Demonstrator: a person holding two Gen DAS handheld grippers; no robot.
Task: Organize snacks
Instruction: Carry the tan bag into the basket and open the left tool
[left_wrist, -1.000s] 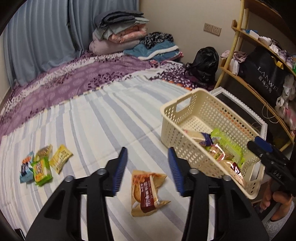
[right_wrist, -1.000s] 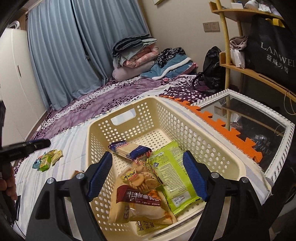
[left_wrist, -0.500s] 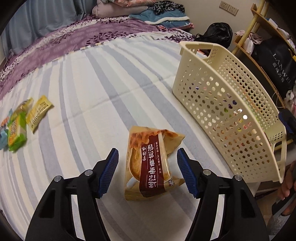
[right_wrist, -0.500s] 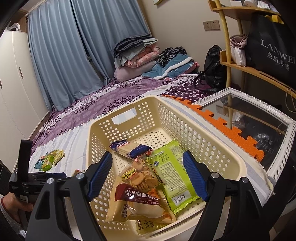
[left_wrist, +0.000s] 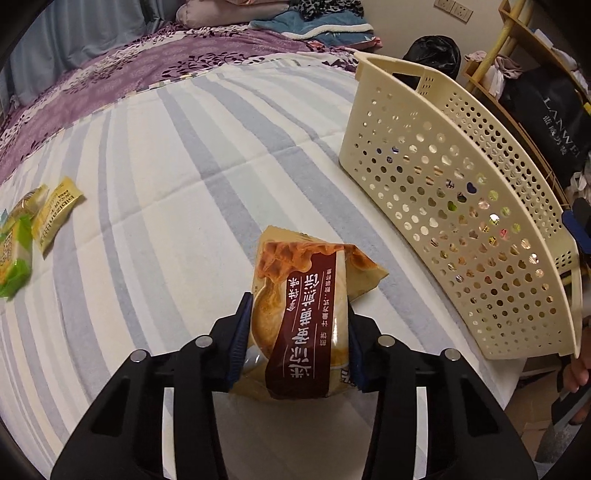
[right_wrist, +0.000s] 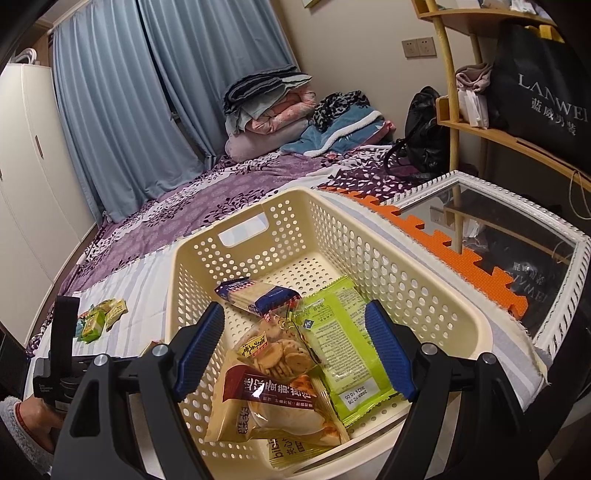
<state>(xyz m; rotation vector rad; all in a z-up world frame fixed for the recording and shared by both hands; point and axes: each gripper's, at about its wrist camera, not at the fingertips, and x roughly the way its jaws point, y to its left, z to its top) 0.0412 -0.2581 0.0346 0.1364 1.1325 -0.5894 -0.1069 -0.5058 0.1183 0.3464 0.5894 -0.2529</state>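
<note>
A tan pastry packet with a brown band lies on the striped bedsheet, and my left gripper is shut on its near end, blue pads pressing both sides. The cream perforated basket stands just to its right. In the right wrist view the basket holds several snack packets: a blue cracker pack, a green packet, a clear biscuit bag and another tan pastry packet. My right gripper hovers open over the basket's near end, with nothing between its fingers.
Small yellow and green snack packets lie on the sheet at far left, also small in the right wrist view. A framed glass panel and orange foam mat lie right of the basket. Shelves with a black bag stand behind.
My left gripper came down over the tan pastry packet and its jaws closed onto the packet's sides. The right gripper stayed still over the basket.
</note>
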